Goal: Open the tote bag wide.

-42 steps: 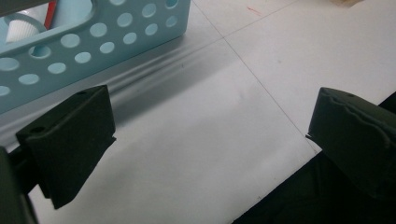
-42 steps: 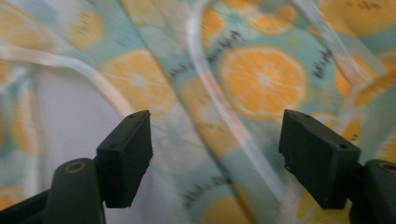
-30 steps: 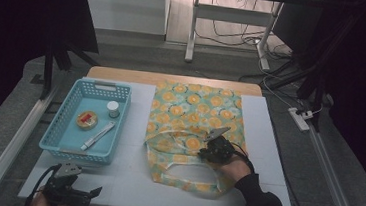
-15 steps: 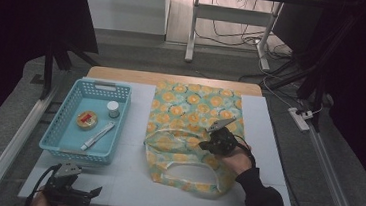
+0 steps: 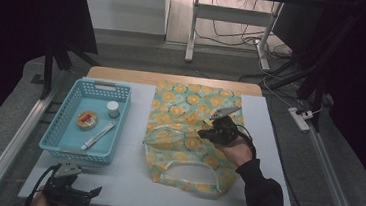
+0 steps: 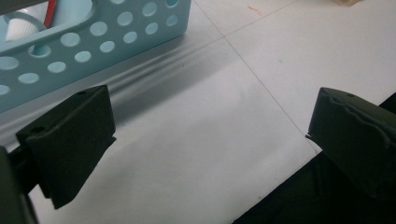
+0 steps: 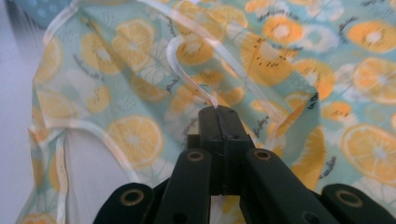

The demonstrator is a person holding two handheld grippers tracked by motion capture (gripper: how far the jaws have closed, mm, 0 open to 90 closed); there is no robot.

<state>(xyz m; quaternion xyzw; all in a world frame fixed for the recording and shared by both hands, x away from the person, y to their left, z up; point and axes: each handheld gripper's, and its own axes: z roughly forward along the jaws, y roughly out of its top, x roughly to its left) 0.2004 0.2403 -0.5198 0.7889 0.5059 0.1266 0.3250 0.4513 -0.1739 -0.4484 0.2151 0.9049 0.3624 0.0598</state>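
Note:
A tote bag [image 5: 191, 103] printed with orange and kiwi slices lies flat on the white table, its handles toward the near edge. My right gripper [image 5: 202, 133] hovers over the bag's middle, shut on the pale strap [image 7: 187, 60] of the upper handle. The strap runs up from the closed tips [image 7: 219, 112], and the bag's top layer [image 7: 280, 70] is raised off the lower one. My left gripper [image 5: 94, 192] rests at the table's near left corner. Its jaws stand wide open [image 6: 210, 126] over bare white table, with nothing between them.
A light blue perforated basket [image 5: 64, 122] sits left of the bag, close to my left gripper [image 6: 93, 32]. It holds a small white jar [image 5: 113, 109], a round tin with a red centre [image 5: 87, 119] and a white tube [image 5: 98, 135]. Bare white table [image 5: 129, 178] lies between basket and bag.
My right gripper has risen and shifted toward the far right with the handle in it, lifting the bag's upper layer. The left gripper has kept still.

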